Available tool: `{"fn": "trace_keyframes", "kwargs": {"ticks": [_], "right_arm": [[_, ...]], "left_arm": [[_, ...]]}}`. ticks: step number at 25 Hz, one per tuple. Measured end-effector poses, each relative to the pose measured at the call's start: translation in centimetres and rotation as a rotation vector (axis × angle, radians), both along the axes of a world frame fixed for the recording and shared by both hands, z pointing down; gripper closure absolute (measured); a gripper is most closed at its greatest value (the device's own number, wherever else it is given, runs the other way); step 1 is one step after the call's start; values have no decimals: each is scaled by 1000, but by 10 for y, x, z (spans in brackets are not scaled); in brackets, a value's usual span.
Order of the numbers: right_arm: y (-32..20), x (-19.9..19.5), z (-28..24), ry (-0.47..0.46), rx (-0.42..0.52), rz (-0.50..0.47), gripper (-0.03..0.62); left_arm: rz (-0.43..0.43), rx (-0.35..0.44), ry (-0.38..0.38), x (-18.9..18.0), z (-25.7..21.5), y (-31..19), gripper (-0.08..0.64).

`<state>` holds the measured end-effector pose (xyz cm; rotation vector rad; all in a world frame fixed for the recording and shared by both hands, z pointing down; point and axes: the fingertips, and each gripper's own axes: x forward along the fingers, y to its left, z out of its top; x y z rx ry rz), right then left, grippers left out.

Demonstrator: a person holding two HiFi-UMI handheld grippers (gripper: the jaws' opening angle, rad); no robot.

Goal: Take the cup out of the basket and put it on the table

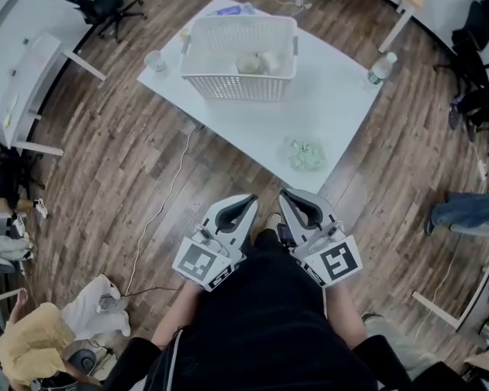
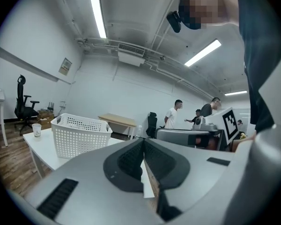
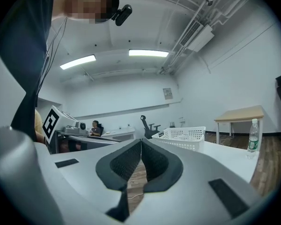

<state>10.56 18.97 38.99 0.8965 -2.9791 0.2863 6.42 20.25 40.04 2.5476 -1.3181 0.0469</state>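
A wood floor (image 1: 130, 161) spreads under both grippers, with a white cable (image 1: 167, 198) trailing across it to the left of the left gripper (image 1: 246, 206). Ahead of the two grippers stands a white table (image 1: 334, 104), set at a slant to them. The nearest thing on it is a green crumpled lump (image 1: 306, 155), just ahead of the right gripper (image 1: 288, 198). Farther ahead is a white basket (image 1: 236, 86). What looks like the cup (image 1: 270, 62) lies inside it beside a pale lump (image 1: 248, 63). A paper cup (image 1: 155, 60) stands on the table ahead and to the left, apart from the basket. A bottle (image 1: 381, 68) stands at the table's corner ahead and to the right. A black office chair (image 1: 98, 2) sits far ahead on the left.

Both grippers are held close to the person's body, side by side over the floor and short of the table. The left gripper's jaws are pressed together with nothing between them. The right gripper's jaws are likewise closed and empty. Neither touches anything.
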Motion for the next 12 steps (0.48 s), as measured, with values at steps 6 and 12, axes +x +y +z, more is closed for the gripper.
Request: {"fn": "trace_keyframes", "kwargs": {"ticks": [6, 12], "right_arm": [[-4, 0, 9, 27, -22, -37, 566], [-19, -7, 17, 65, -29, -36, 566]], "left_arm": [[-34, -23, -2, 1, 4, 0, 551], [-37, -28, -4, -8, 10, -14, 551]]}}
